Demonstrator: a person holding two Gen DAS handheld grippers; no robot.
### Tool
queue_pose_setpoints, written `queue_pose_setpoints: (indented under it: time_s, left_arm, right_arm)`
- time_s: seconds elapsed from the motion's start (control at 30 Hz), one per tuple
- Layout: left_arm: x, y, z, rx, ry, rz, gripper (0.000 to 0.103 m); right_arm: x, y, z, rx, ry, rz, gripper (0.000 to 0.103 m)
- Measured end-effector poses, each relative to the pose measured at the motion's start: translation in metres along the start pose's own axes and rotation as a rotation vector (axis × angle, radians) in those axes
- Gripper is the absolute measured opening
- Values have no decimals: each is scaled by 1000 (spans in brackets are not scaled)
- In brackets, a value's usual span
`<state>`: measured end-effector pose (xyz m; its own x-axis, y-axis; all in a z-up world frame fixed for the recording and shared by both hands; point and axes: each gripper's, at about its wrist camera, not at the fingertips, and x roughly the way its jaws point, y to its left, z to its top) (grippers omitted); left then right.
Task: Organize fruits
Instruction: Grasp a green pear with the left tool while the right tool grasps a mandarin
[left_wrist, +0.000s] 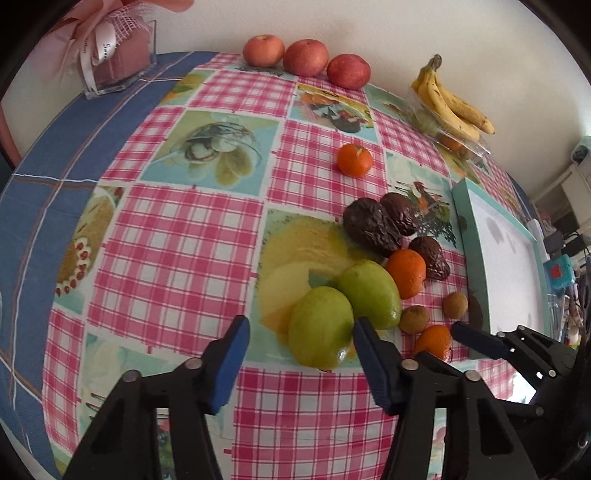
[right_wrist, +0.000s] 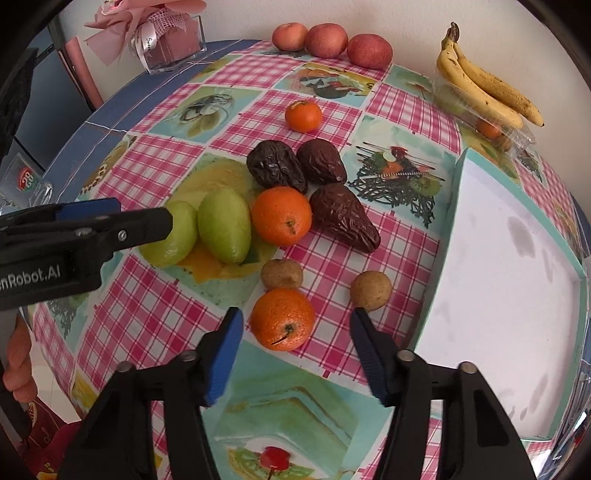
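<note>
Fruit lies on a checked tablecloth. My left gripper (left_wrist: 301, 334) is open with its fingers on either side of the near green mango (left_wrist: 320, 326), apart from it; a second green mango (left_wrist: 370, 293) lies beside it. My right gripper (right_wrist: 295, 325) is open around the near orange (right_wrist: 282, 318), not closed on it. Three dark avocados (right_wrist: 343, 218), another orange (right_wrist: 281, 215), two brown kiwis (right_wrist: 370, 290) and a mandarin (right_wrist: 303, 116) lie close by. The left gripper also shows in the right wrist view (right_wrist: 92, 221).
A white tray with a teal rim (right_wrist: 454, 192) stands at the right. Three red apples (left_wrist: 306, 57) sit by the back wall. Bananas (left_wrist: 452, 101) rest on a clear plastic box at the back right. A gift box with ribbon (left_wrist: 118, 55) is at the back left.
</note>
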<state>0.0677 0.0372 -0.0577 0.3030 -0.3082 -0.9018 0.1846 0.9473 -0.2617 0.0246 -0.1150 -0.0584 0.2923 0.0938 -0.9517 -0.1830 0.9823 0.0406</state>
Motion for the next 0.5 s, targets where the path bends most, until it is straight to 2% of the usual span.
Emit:
queue_pose_setpoints:
  time_s: [0.2, 0.33, 0.5]
  left_arm:
    - [6, -7, -1, 9, 22, -44, 44]
    - [6, -10, -2, 10, 24, -38, 42]
    - [-1, -1, -5, -35, 22, -36, 41]
  right_arm:
    - [-3, 5, 0, -22, -5, 26, 37]
    - [-3, 5, 1, -17, -3, 28, 37]
    - [-5, 1, 0, 5, -6, 29, 37]
